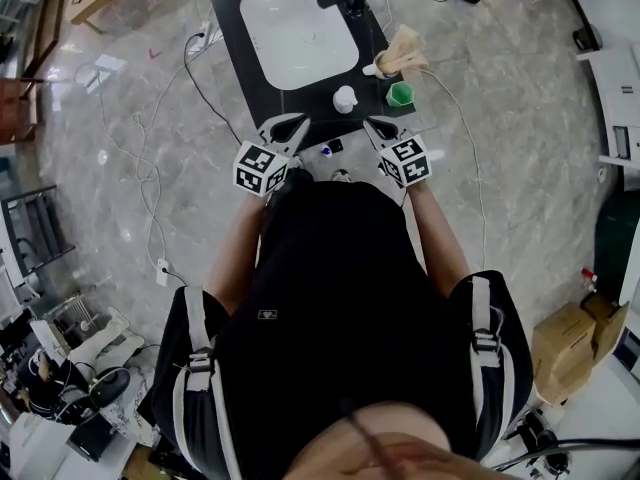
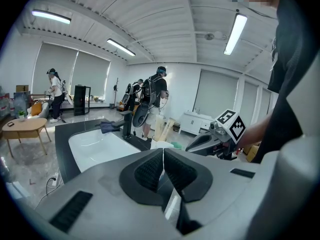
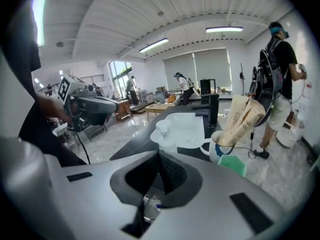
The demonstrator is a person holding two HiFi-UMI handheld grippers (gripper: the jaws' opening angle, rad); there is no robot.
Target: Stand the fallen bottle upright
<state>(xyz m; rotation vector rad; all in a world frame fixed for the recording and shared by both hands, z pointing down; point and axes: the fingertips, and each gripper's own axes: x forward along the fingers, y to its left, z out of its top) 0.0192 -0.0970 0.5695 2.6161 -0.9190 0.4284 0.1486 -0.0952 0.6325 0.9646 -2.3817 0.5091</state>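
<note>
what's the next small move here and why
Probably none toward the bottle: the white bottle already looks upright beside the green cup. The left gripper and right gripper are both shut and empty at the near edge of the black counter. I'd just hold them clear.

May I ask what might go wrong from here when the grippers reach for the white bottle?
1. The left gripper and right gripper are both shut and empty; approaching like that would likely shove the white bottle rather than grasp it.
2. The bottle sits close to the green cup and the packet-filled mug; a wide reach might topple them.
3. It is beside the basin, so a nudge could send it in.
</note>
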